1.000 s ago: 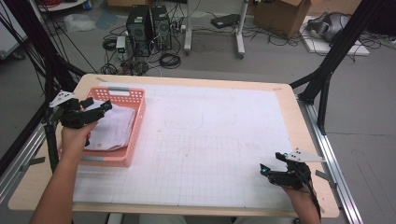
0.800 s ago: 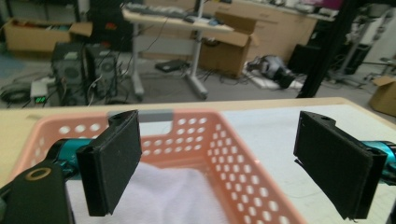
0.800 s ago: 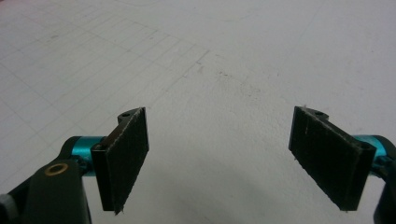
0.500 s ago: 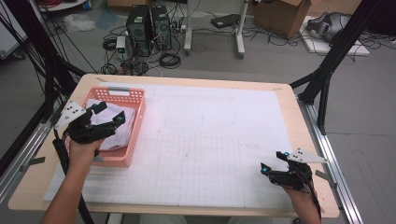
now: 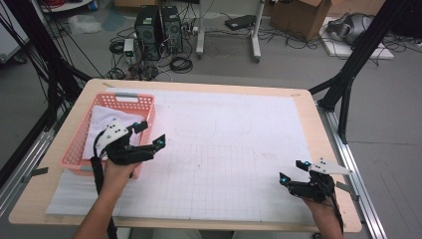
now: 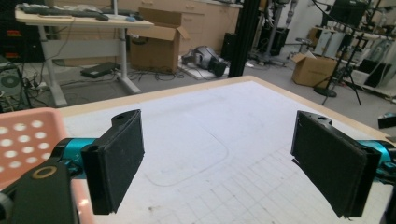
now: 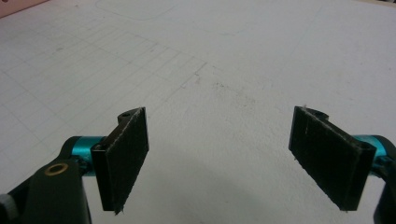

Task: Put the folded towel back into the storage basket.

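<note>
A: Where is the left claw (image 5: 152, 133)?
B: In the high view it hovers at the right rim of the basket (image 5: 79, 144), near that basket's front corner, pointing out over the desk (image 5: 239, 149). The person's left hand (image 5: 119, 169) grips it from below.
A: Are its jaws apart?
B: Yes, wide apart, with nothing between them. The left gripper view (image 6: 219, 163) shows the two black pads well separated, and through the gap only the white gridded mat (image 6: 210, 140) and a faint rounded outline drawn on it.
A: And the basket?
B: It is pink and perforated, and it sits on the left side of the desk, its long side running away from the person. A white cloth (image 5: 102, 122) lies inside it. In the left gripper view a corner of the basket (image 6: 23, 140) shows just left of the left pad.
A: Does the claw touch the cloth?
B: The jaws hold nothing; whether the gripper's body brushes the cloth or the rim cannot be told from above.
A: The right claw (image 5: 291, 172)?
B: It sits low near the desk's front right corner, well apart from the basket, with the grey plate (image 5: 328, 167) on top. The right hand (image 5: 318, 196) holds it.
A: Open as well?
B: Yes. The right gripper view (image 7: 219, 163) shows the pads spread wide, empty, over bare gridded mat (image 7: 210, 70).
</note>
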{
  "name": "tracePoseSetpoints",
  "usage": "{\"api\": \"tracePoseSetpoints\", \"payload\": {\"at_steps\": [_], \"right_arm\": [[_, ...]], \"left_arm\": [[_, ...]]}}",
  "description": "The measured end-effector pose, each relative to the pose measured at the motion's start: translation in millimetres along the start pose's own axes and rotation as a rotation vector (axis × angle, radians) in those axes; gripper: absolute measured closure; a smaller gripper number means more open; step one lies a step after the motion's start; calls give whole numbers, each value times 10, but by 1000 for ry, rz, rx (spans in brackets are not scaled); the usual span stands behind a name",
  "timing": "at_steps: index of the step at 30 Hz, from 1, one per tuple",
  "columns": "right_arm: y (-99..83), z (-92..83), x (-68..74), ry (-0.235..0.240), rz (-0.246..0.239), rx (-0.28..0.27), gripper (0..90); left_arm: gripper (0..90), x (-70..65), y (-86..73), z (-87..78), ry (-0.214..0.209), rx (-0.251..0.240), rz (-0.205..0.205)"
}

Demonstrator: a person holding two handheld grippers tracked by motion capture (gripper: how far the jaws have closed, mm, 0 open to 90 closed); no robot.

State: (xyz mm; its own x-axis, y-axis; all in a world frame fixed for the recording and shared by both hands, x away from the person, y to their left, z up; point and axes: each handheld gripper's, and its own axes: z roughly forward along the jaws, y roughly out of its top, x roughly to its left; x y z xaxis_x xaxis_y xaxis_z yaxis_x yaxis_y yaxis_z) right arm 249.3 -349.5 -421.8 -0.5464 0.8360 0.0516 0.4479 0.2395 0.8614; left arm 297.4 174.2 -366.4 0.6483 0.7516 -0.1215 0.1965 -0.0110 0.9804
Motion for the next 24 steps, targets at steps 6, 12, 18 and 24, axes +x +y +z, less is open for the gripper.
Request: {"api": "tracePoseSetpoints", "payload": {"at_steps": [6,12,18,24], "right_arm": [[2,-45,-6,-3,-4,-33,188],[11,-76,-9,-9,5,-58,188],[14,-83,2,-11,-2,-59,188],[20,-63,14,-11,0,-54,188]], "left_arm": [[184,-197,-107,73,-56,20,9],[192,-353,-259,143,-103,39,23],[198,-414,-396,188,-111,71,30],[201,-464,-444,218,-125,79,36]]}}
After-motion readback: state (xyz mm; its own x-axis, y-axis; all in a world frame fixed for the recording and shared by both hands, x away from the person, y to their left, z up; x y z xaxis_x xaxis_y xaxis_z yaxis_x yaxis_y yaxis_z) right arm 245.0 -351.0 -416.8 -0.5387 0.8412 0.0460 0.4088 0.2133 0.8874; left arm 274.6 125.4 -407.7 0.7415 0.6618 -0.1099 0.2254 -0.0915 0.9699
